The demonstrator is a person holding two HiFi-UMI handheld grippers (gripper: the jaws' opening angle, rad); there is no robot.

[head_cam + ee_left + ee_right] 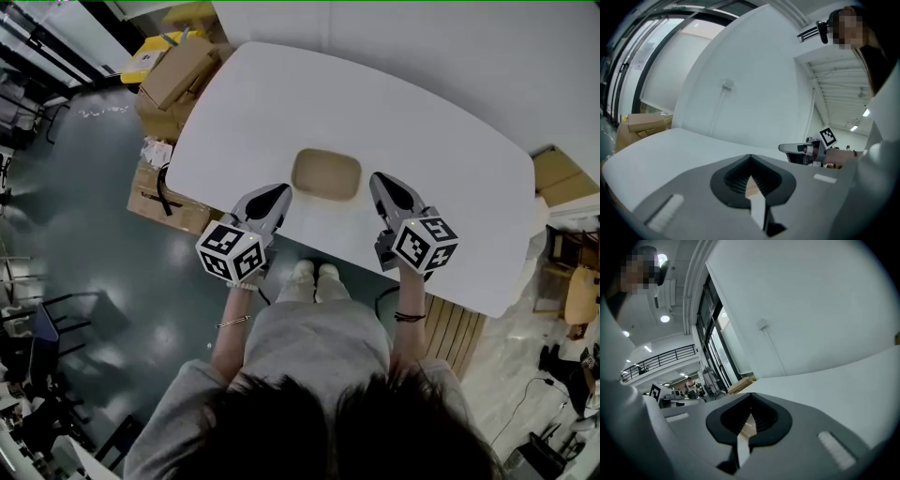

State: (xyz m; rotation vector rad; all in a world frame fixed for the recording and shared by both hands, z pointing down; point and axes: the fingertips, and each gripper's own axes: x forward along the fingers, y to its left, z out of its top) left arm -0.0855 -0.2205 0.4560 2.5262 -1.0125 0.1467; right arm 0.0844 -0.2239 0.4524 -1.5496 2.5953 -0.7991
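Observation:
A shallow tan tray lies on the white table near its front edge. My left gripper hovers just left of the tray and my right gripper just right of it, both apart from it. In the left gripper view the left gripper has its jaws closed tip to tip with nothing between them, and the right gripper shows beyond. The right gripper looks the same in its own view, jaws together and empty. A tan sliver shows through the gap behind each pair of jaws.
Cardboard boxes and a yellow item stand off the table's far left corner. Another box sits on the floor under the left edge, and one more at the right. The person's shoes are by the front edge.

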